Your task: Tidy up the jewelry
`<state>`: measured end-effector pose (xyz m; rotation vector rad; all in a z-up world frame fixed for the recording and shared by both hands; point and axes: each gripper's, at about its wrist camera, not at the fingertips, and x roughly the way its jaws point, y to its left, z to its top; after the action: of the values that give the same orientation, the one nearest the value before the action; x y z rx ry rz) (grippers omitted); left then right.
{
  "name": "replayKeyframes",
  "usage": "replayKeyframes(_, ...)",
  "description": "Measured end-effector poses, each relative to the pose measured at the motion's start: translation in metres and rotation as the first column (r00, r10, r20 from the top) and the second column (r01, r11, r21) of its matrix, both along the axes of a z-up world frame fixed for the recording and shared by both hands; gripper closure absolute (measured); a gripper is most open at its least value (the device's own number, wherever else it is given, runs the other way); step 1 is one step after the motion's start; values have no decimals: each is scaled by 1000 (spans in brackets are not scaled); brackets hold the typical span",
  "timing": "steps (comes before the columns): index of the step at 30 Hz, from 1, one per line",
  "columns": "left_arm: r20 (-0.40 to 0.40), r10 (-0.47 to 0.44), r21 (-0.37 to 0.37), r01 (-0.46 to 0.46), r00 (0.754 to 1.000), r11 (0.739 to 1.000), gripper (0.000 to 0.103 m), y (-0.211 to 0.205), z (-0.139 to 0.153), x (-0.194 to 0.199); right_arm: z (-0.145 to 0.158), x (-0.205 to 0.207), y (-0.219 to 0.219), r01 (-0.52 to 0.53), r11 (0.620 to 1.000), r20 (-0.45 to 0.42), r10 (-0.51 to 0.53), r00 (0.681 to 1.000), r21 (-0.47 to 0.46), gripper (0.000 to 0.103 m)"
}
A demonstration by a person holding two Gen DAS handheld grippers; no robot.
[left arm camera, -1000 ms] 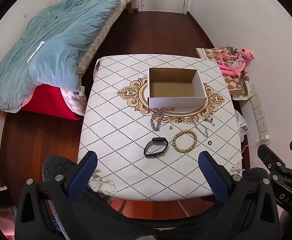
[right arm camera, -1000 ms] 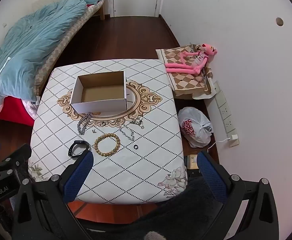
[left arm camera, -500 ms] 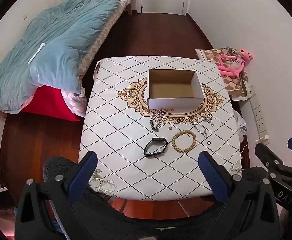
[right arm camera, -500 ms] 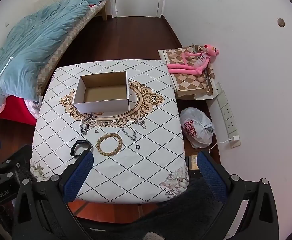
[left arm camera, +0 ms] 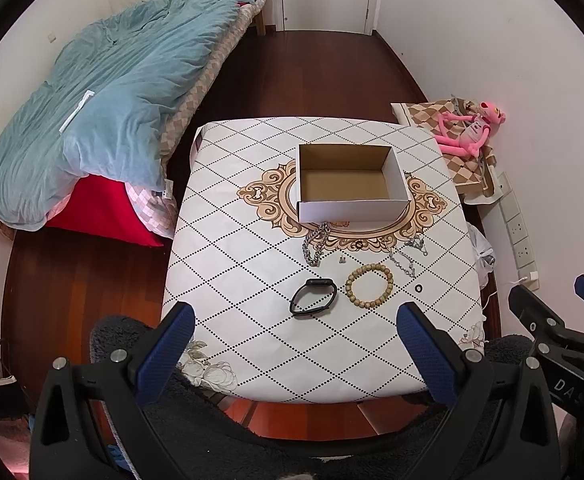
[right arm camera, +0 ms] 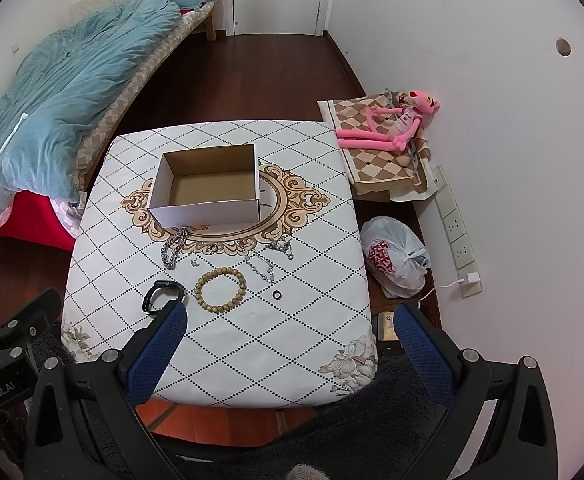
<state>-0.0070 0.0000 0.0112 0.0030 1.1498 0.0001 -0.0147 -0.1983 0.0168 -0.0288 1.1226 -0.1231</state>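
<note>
An open, empty cardboard box (left arm camera: 350, 182) (right arm camera: 208, 188) stands mid-table. In front of it lie a silver chain (left arm camera: 315, 247) (right arm camera: 172, 248), a thin silver necklace (left arm camera: 406, 254) (right arm camera: 266, 258), a wooden bead bracelet (left arm camera: 369, 285) (right arm camera: 221, 290), a black band (left arm camera: 313, 302) (right arm camera: 162, 296), a small black ring (left arm camera: 418, 289) (right arm camera: 277, 294) and a tiny earring (left arm camera: 342, 259) (right arm camera: 194, 263). My left gripper (left arm camera: 294, 344) and right gripper (right arm camera: 288, 344) are both open and empty, held high above the table's near edge.
The table (left arm camera: 252, 264) has a white diamond-pattern cloth. A bed with a blue quilt (left arm camera: 112, 104) is to the left. A pink plush toy (right arm camera: 392, 124) on a checked cushion and a plastic bag (right arm camera: 392, 260) sit by the right wall.
Both grippers have drifted slightly back and up, so the table looks a little smaller. Nothing on the table has moved.
</note>
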Motion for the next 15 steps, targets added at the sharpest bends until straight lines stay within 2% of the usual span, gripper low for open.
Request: replayKeyframes(15, 3, -1, 5, 1, 1000, 1000, 0, -2, 3, 1, 2, 0, 0, -3, 1000, 1, 3, 1000, 2, 0)
